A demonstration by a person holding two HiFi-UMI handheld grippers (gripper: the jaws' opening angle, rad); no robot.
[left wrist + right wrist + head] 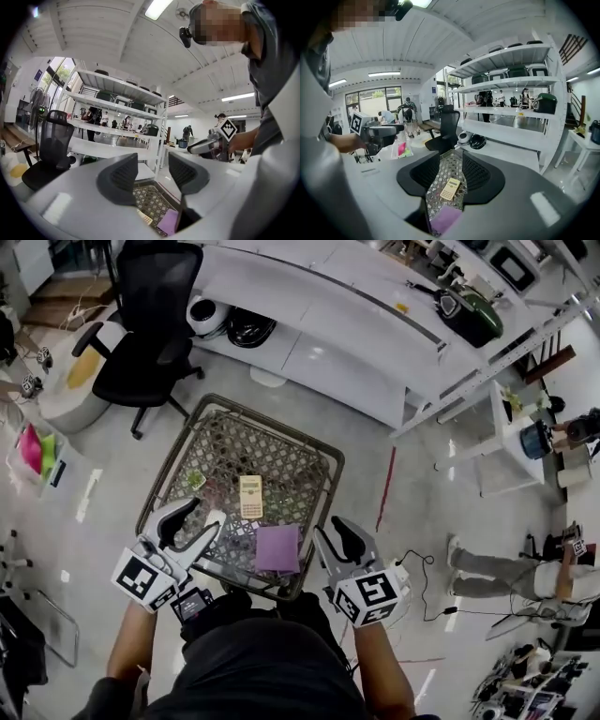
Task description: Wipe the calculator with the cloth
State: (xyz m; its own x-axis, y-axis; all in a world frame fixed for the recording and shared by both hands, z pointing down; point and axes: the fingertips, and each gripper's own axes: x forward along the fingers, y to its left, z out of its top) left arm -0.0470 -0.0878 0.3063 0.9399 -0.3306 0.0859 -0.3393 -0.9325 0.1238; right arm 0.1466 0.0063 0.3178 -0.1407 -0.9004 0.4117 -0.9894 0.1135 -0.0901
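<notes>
A beige calculator lies in the middle of a small table with a patterned top. A purple cloth lies flat just in front of it, near the table's front edge. My left gripper hovers over the front left corner, open and empty. To the right of the cloth, my right gripper is also open and empty. In the right gripper view the calculator and cloth show through the gap between the jaws. The left gripper looks level over the table, with the cloth low in its view.
A small green object lies on the table's left side. A black office chair stands behind the table at the left, and a long white shelf unit runs along the back. A person and a cable are on the floor at the right.
</notes>
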